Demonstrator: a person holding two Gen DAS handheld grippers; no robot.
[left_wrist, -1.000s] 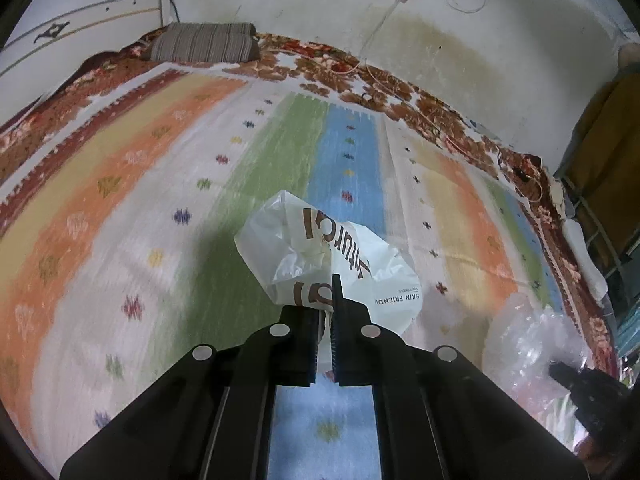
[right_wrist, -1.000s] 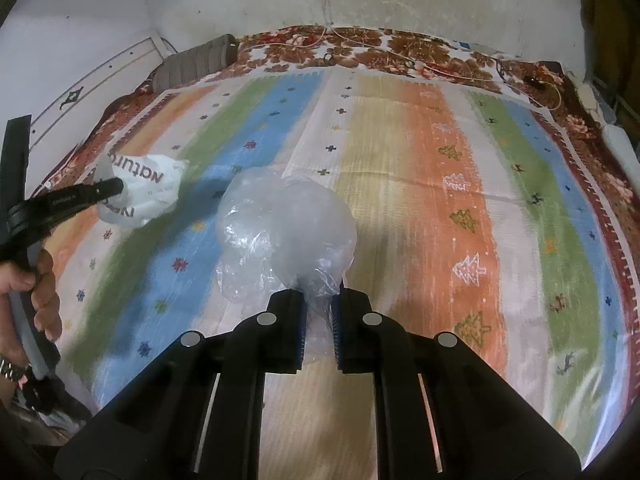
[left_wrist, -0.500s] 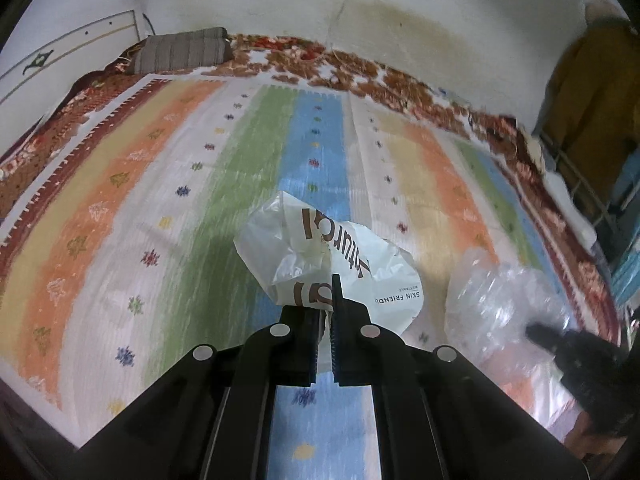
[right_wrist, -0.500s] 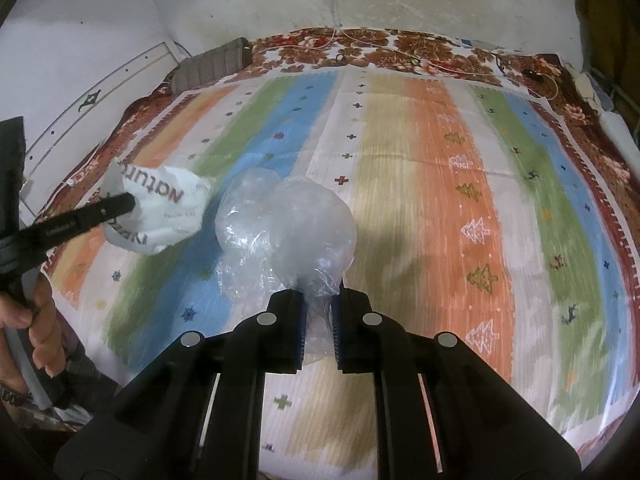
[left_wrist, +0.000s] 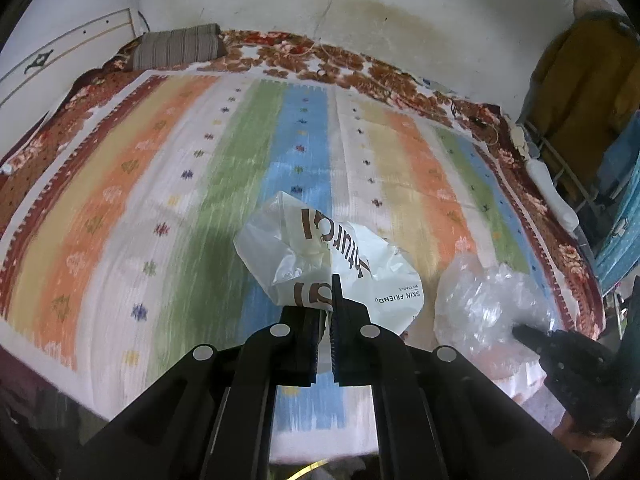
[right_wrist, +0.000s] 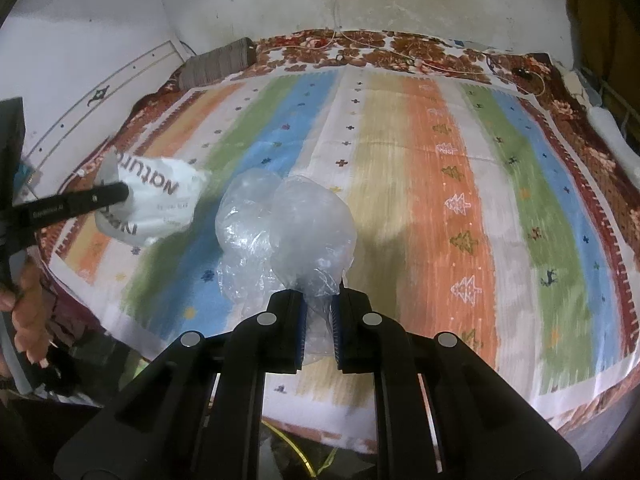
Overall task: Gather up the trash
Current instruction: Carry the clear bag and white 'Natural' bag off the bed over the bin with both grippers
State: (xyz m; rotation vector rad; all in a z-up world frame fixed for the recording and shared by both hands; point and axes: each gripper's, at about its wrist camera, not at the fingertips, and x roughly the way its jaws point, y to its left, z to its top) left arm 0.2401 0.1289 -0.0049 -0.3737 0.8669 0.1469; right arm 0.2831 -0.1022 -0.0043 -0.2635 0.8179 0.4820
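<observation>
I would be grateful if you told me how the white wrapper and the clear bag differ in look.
The white wrapper is opaque and carries brown lettering; the clear bag is see-through and unprinted, so the striped bedspread shows faintly through it. The wrapper is creased into flat folds, while the bag puffs out rounded. The wrapper is in the left hand-held gripper, the bag in the right hand-held gripper. Both are crumpled plastic, held clear of the bedspread.

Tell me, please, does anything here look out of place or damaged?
Nothing stands out: the left gripper holds a crumpled white wrapper and the right gripper a clear plastic bag, both above the striped bedspread.
</observation>
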